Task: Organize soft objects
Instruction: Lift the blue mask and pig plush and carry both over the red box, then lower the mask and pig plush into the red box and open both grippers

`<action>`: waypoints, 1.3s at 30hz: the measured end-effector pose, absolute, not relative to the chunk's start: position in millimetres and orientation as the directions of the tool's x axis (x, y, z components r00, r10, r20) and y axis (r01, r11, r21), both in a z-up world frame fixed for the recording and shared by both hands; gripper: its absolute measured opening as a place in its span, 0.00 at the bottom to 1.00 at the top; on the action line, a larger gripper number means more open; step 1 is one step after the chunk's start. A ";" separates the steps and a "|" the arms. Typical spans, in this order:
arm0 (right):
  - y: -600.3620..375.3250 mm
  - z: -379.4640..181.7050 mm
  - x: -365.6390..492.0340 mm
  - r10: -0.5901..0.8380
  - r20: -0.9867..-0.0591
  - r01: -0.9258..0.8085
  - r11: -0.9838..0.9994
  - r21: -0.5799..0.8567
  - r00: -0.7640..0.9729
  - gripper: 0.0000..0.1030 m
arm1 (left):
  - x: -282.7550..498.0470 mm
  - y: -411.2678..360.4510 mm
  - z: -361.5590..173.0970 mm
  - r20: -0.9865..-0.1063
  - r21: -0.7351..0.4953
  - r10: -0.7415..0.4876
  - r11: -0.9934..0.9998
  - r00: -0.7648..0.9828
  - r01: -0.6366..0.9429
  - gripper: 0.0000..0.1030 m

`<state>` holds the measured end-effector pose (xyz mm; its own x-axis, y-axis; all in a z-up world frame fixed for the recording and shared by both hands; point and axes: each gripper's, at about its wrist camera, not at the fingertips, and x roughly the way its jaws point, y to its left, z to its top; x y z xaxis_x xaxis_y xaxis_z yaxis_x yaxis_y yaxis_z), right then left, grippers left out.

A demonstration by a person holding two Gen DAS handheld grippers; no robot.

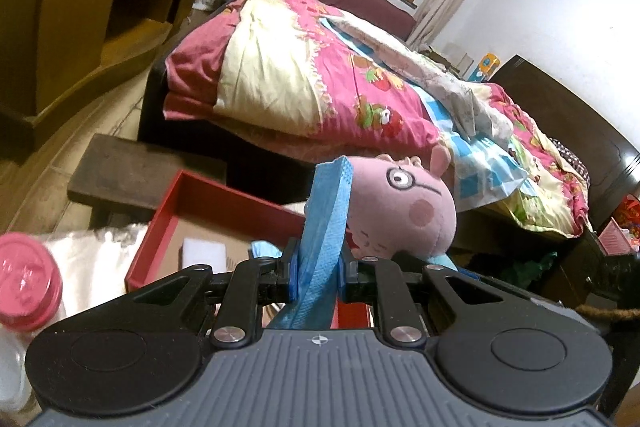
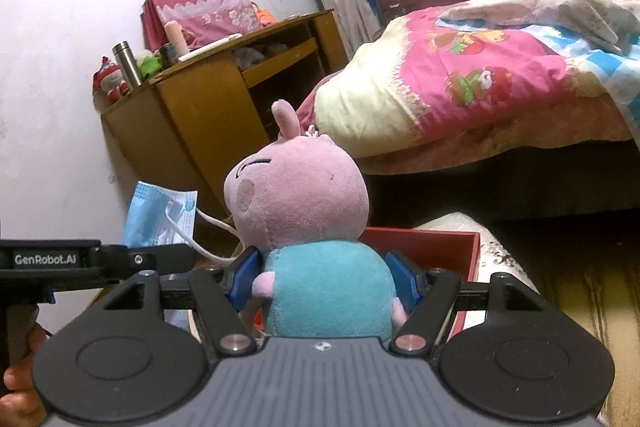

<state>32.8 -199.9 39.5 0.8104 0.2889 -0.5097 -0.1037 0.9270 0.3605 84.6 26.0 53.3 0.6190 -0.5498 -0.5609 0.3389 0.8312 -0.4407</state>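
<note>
Left tongs clench a blue face mask; right tongs grasp the pig plush (teal-shirted body), red box beyond.

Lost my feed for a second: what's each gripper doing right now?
Left gripper: shut on the blue face mask.
Right gripper: shut on the plush pig.

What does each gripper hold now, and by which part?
Left gripper: blue mask, by its folded body. Right gripper: pig plush, by its teal torso.
</note>
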 end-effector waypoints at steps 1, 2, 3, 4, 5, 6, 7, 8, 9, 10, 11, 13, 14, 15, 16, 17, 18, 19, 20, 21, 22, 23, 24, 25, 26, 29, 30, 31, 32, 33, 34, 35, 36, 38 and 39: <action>-200.8 39.1 34.4 0.284 -0.509 -0.100 0.928 0.359 0.812 0.41 | 87.7 24.9 53.7 -0.559 -0.439 -0.550 0.831 0.621 0.342 0.15; -201.6 38.7 35.7 0.278 -0.509 -0.095 0.930 0.356 0.815 0.41 | 91.1 23.0 53.9 -0.557 -0.435 -0.549 0.832 0.623 0.344 0.15; -202.2 38.1 36.8 0.271 -0.509 -0.089 0.931 0.353 0.817 0.41 | 94.4 21.3 54.1 -0.554 -0.432 -0.546 0.834 0.628 0.344 0.15; -203.1 37.6 38.1 0.266 -0.508 -0.084 0.932 0.352 0.819 0.41 | 97.4 19.9 54.0 -0.552 -0.430 -0.546 0.834 0.630 0.346 0.15; -204.5 36.9 39.8 0.262 -0.509 -0.078 0.932 0.354 0.820 0.41 | 99.7 19.2 53.6 -0.551 -0.429 -0.546 0.834 0.631 0.347 0.15; -205.9 36.3 41.5 0.258 -0.508 -0.073 0.932 0.354 0.822 0.41 | 102.8 18.3 53.3 -0.552 -0.426 -0.546 0.835 0.630 0.349 0.15; -207.2 35.3 43.9 0.251 -0.511 -0.066 0.934 0.352 0.822 0.41 | 105.6 16.7 52.7 -0.554 -0.423 -0.544 0.836 0.630 0.350 0.15; -208.1 34.3 46.6 0.240 -0.513 -0.059 0.937 0.344 0.824 0.41 | 108.4 15.4 51.5 -0.556 -0.419 -0.540 0.839 0.631 0.348 0.16; -208.6 33.3 49.0 0.228 -0.514 -0.052 0.941 0.334 0.827 0.41 | 111.2 14.3 50.3 -0.559 -0.417 -0.536 0.841 0.633 0.345 0.16; -209.3 32.0 52.5 0.214 -0.518 -0.044 0.946 0.321 0.828 0.41 | 114.0 13.5 48.9 -0.561 -0.413 -0.534 0.843 0.633 0.344 0.16; -210.5 30.8 55.9 0.204 -0.522 -0.037 0.949 0.313 0.828 0.41 | 117.3 11.8 46.9 -0.563 -0.408 -0.530 0.845 0.634 0.344 0.16; -213.5 27.2 61.8 0.190 -0.527 -0.021 0.950 0.311 0.828 0.41 | 122.9 9.6 44.0 -0.570 -0.396 -0.520 0.852 0.636 0.342 0.16; -214.9 25.2 65.3 0.184 -0.532 -0.014 0.952 0.307 0.826 0.41 | 126.6 7.7 41.5 -0.574 -0.390 -0.515 0.856 0.636 0.341 0.16; -216.0 22.4 68.5 0.177 -0.539 -0.007 0.953 0.302 0.823 0.41 | 129.8 6.8 39.8 -0.577 -0.387 -0.512 0.857 0.636 0.339 0.16; -216.4 20.2 71.5 0.172 -0.544 -0.002 0.955 0.297 0.821 0.41 | 133.7 5.3 36.9 -0.582 -0.382 -0.506 0.861 0.637 0.335 0.16; -216.5 17.4 74.9 0.165 -0.551 0.002 0.957 0.289 0.818 0.41 | 137.0 4.3 34.2 -0.586 -0.378 -0.501 0.864 0.637 0.333 0.16; -216.2 14.9 78.2 0.160 -0.558 0.005 0.959 0.282 0.814 0.41 | 140.7 3.0 30.8 -0.592 -0.373 -0.496 0.867 0.635 0.329 0.16; -215.5 11.7 82.2 0.156 -0.566 0.007 0.961 0.275 0.809 0.41 | 143.5 2.4 28.1 -0.597 -0.370 -0.490 0.871 0.635 0.324 0.16; -215.3 8.9 85.1 0.154 -0.570 0.008 0.962 0.271 0.807 0.41 | 146.9 1.5 24.5 -0.604 -0.366 -0.485 0.874 0.633 0.320 0.16; -214.2 6.3 88.6 0.153 -0.575 0.008 0.964 0.267 0.804 0.41 | 149.8 0.8 21.6 -0.610 -0.364 -0.481 0.876 0.630 0.316 0.16; -213.1 3.1 92.3 0.152 -0.582 0.006 0.965 0.261 0.799 0.41 | 152.9 0.4 18.3 -0.616 -0.363 -0.475 0.879 0.628 0.309 0.16; -212.2 0.0 95.5 0.149 -0.589 0.008 0.967 0.255 0.795 0.41 | 155.4 0.3 15.5 -0.620 -0.362 -0.471 0.881 0.627 0.304 0.16; -211.5 -2.9 98.3 0.145 -0.594 0.009 0.969 0.249 0.791 0.41 | 157.3 0.2 13.3 -0.623 -0.359 -0.467 0.883 0.628 0.301 0.16; -211.3 -5.2 100.4 0.142 -0.598 0.011 0.970 0.245 0.788 0.41 | 160.0 -0.2 10.8 -0.626 -0.357 -0.463 0.886 0.627 0.298 0.16; -211.4 -8.0 102.2 0.140 -0.605 0.013 0.970 0.241 0.784 0.41 | 161.8 -0.3 8.9 -0.628 -0.355 -0.459 0.887 0.628 0.294 0.16; -212.7 -14.7 107.1 0.124 -0.618 0.026 0.973 0.228 0.776 0.41 | 167.0 -1.7 2.0 -0.635 -0.349 -0.452 0.891 0.626 0.289 0.16; -212.8 -16.6 108.8 0.120 -0.622 0.031 0.974 0.225 0.774 0.41 | 168.9 -2.6 -0.4 -0.639 -0.347 -0.449 0.893 0.624 0.287 0.16; -213.5 -18.7 110.5 0.116 -0.625 0.036 0.974 0.225 0.772 0.41 | 170.5 -3.8 -2.9 -0.644 -0.344 -0.448 0.894 0.621 0.288 0.18; -214.3 -21.1 113.0 0.116 -0.628 0.039 0.973 0.227 0.770 0.41 | 171.8 -4.9 -5.8 -0.649 -0.336 -0.442 0.897 0.619 0.287 0.22; -214.6 -23.7 116.0 0.121 -0.634 0.037 0.973 0.230 0.764 0.42 | 173.2 -5.6 -7.8 -0.652 -0.332 -0.435 0.900 0.621 0.282 0.22; -215.2 -27.2 119.5 0.131 -0.640 0.033 0.971 0.237 0.757 0.42 | 174.8 -5.7 -10.4 -0.657 -0.325 -0.426 0.905 0.622 0.276 0.24; -216.0 -29.9 122.4 0.136 -0.646 0.035 0.969 0.244 0.751 0.43 | 175.7 -5.6 -12.0 -0.661 -0.319 -0.420 0.907 0.621 0.274 0.26; -216.1 -32.2 123.8 0.136 -0.650 0.042 0.967 0.250 0.748 0.44 | 176.6 -5.1 -13.6 -0.666 -0.313 -0.414 0.910 0.621 0.271 0.28; -216.4 -34.2 124.4 0.129 -0.647 0.050 0.966 0.252 0.751 0.45 | 178.0 -3.2 -16.0 -0.673 -0.312 -0.408 0.913 0.617 0.262 0.32; -216.9 -33.3 124.2 0.123 -0.642 0.054 0.967 0.249 0.756 0.45 | 178.1 -2.5 -16.6 -0.675 -0.313 -0.405 0.914 0.616 0.259 0.33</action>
<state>124.2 -216.9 -33.3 0.7564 0.1230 -0.6424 0.0541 0.9670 0.2488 178.1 -2.5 -16.6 0.6160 -0.4053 -0.6755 0.2586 0.9140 -0.3126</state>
